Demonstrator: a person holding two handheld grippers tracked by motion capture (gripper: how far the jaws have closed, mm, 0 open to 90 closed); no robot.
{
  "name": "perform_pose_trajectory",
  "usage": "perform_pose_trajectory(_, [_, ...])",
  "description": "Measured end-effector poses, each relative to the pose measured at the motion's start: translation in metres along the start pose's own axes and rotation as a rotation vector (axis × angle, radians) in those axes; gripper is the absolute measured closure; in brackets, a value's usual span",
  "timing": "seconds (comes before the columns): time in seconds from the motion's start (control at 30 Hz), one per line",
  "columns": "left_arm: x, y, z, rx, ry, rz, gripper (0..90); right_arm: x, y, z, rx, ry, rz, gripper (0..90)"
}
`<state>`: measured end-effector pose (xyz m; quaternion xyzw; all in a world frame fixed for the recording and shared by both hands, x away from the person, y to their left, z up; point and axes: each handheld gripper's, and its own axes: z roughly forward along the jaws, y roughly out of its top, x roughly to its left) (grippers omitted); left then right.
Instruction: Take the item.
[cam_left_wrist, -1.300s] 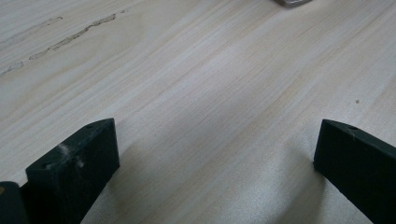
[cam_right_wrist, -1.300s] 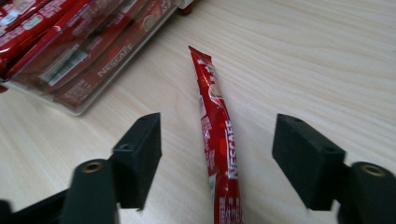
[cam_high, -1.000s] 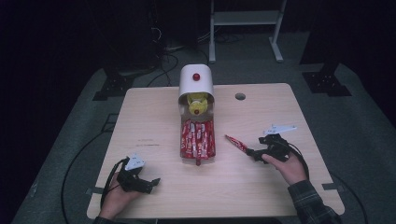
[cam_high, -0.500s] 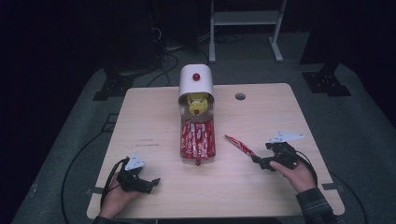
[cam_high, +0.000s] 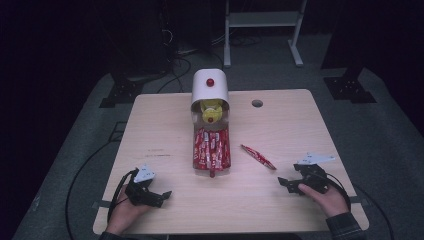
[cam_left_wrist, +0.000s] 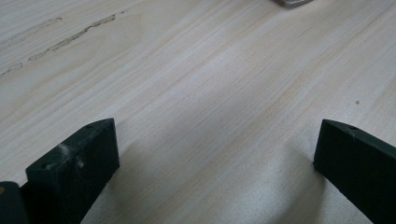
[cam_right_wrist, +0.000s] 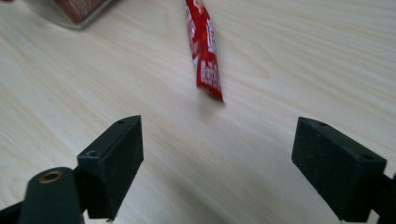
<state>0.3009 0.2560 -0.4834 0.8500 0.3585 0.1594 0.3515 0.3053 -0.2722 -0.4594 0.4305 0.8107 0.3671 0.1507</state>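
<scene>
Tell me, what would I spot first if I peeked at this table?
Probably the white rounded dispenser with a red knob, at the far middle of the pale wooden table, spilling red sachets into a clear tray. Next, one loose red sachet lying right of the tray, just ahead of the open right gripper.

We see our left gripper (cam_high: 161, 195) as a compact black body topped by a pale grey three-cornered plate, with a black cable looping from its back. Our right gripper (cam_high: 283, 182) matches it: black housing, grey plate, dark cable. Up close, the jaws are matte black rectangular blocks, each with a small screw hole near the tip; whitish scuffs mark one left jaw, and a brass-coloured ringed hole sits beside one right jaw. A dark plaid sleeve (cam_high: 344, 226) covers our right wrist.
</scene>
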Motion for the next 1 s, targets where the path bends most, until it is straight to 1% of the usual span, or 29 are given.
perform_pose_trajectory(0.03, [0.0,0.0,0.0,0.0,0.0,0.0,0.0,0.0,-0.002,0.0,0.003,-0.005,-0.006,14.5])
perform_pose_trajectory(0.07, [0.0,0.0,0.0,0.0,0.0,0.0,0.0,-0.001,-0.008,-0.001,0.013,-0.017,-0.011,14.4])
perform_pose_trajectory(0.13, [0.0,0.0,0.0,0.0,0.0,0.0,0.0,-0.002,-0.011,-0.002,0.02,-0.023,-0.012,14.5])
perform_pose_trajectory(0.2, [0.0,0.0,0.0,0.0,0.0,0.0,0.0,-0.004,-0.019,-0.003,0.034,-0.037,-0.004,14.0])
perform_pose_trajectory(0.3, [0.0,0.0,0.0,0.0,0.0,0.0,0.0,-0.004,-0.023,-0.004,0.037,-0.045,-0.011,13.5])
perform_pose_trajectory(0.33, [0.0,0.0,0.0,0.0,0.0,0.0,0.0,-0.005,-0.027,-0.005,0.05,-0.059,-0.015,13.5])
perform_pose_trajectory(0.47, [0.0,0.0,0.0,0.0,0.0,0.0,0.0,-0.006,-0.032,-0.004,0.068,-0.076,-0.013,12.5])
perform_pose_trajectory(0.5, [0.0,0.0,0.0,0.0,0.0,0.0,0.0,-0.007,-0.034,-0.005,0.059,-0.078,-0.006,12.2])
perform_pose_trajectory(0.57, [0.0,0.0,0.0,0.0,0.0,0.0,0.0,-0.008,-0.035,-0.005,0.053,-0.077,-0.008,11.6])
perform_pose_trajectory(0.6, [0.0,0.0,0.0,0.0,0.0,0.0,0.0,-0.009,-0.038,-0.004,0.031,-0.075,-0.011,9.7])
perform_pose_trajectory(0.63, [0.0,0.0,0.0,-0.001,0.0,-0.001,0.0,-0.009,-0.038,-0.004,0.031,-0.075,-0.011,9.7])
perform_pose_trajectory(0.67, [0.0,0.0,0.0,0.0,0.0,0.0,0.0,-0.009,-0.039,-0.004,0.018,-0.074,-0.012,9.2])
perform_pose_trajectory(0.7, [0.0,0.0,0.0,0.0,0.0,0.0,0.0,-0.009,-0.042,-0.004,-0.006,-0.077,-0.009,9.0])
perform_pose_trajectory(1.0, [0.0,0.0,0.0,0.0,0.0,0.0,0.0,-0.009,-0.042,-0.004,-0.007,-0.08,-0.006,9.0])
